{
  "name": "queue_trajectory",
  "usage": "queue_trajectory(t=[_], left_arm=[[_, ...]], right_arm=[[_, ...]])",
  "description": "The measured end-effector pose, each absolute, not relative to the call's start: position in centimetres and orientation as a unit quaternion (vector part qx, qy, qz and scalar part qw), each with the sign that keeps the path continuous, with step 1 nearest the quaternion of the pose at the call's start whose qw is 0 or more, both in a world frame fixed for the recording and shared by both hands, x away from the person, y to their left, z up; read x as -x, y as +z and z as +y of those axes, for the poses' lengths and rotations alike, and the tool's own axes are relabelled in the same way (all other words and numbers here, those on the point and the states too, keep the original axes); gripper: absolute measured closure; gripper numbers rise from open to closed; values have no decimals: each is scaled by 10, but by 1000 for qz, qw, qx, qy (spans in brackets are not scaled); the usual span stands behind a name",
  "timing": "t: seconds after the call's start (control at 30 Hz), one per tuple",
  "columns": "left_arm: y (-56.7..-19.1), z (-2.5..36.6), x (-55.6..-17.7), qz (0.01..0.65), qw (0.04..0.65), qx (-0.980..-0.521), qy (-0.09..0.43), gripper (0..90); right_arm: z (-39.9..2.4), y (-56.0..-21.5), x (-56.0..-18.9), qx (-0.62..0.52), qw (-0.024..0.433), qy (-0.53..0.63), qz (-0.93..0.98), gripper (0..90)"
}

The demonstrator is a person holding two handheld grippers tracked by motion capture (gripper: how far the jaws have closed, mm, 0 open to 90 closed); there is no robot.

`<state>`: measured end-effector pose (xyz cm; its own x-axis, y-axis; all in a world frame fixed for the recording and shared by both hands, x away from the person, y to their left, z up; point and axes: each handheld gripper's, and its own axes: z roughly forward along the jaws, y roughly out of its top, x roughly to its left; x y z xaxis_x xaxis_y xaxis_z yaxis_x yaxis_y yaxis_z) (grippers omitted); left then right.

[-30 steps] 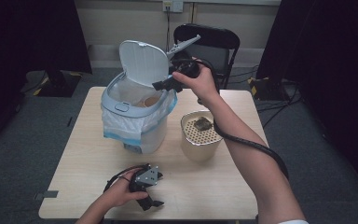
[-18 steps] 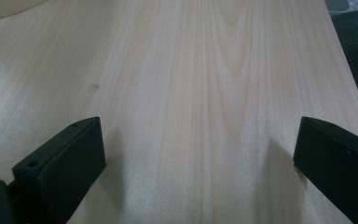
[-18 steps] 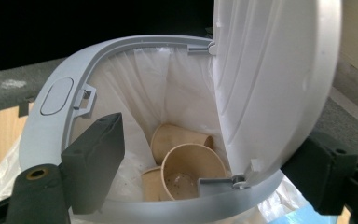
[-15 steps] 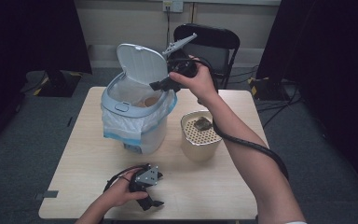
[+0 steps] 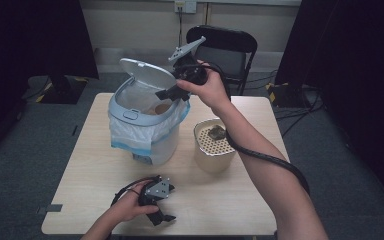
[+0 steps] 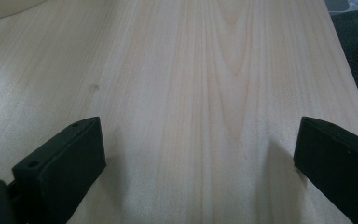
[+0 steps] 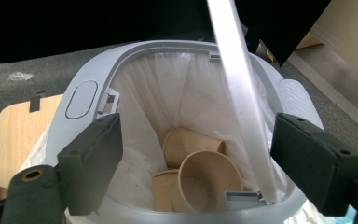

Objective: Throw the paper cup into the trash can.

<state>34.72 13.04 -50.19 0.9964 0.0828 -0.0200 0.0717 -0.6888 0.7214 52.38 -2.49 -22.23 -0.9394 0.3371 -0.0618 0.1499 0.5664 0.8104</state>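
A grey bin with a white liner stands at the table's back left, its lid tilted up. Several brown paper cups lie at the bottom of the bin. My right gripper hangs over the bin's right rim, open. In the right gripper view the lid's thin edge runs between the wide jaws of my right gripper, nearer the right one, and no pad presses on it. My left gripper rests on the table near the front edge, open, with bare wood between its jaws.
A cream perforated container holding a dark lump stands to the right of the bin. A black folding chair is behind the table. The right gripper's cable trails along the forearm.
The bin's lid has tipped lower than before. My right gripper has shifted slightly left and down beside it. The left gripper has stayed where it was.
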Motion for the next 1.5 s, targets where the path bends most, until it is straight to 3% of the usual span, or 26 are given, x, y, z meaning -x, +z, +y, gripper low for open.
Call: queue_trajectory(t=[1.5], left_arm=[[-502,130,-347,43,391,-919,6,14]], right_arm=[[0,-235,-507,-120,54,459,878,142]])
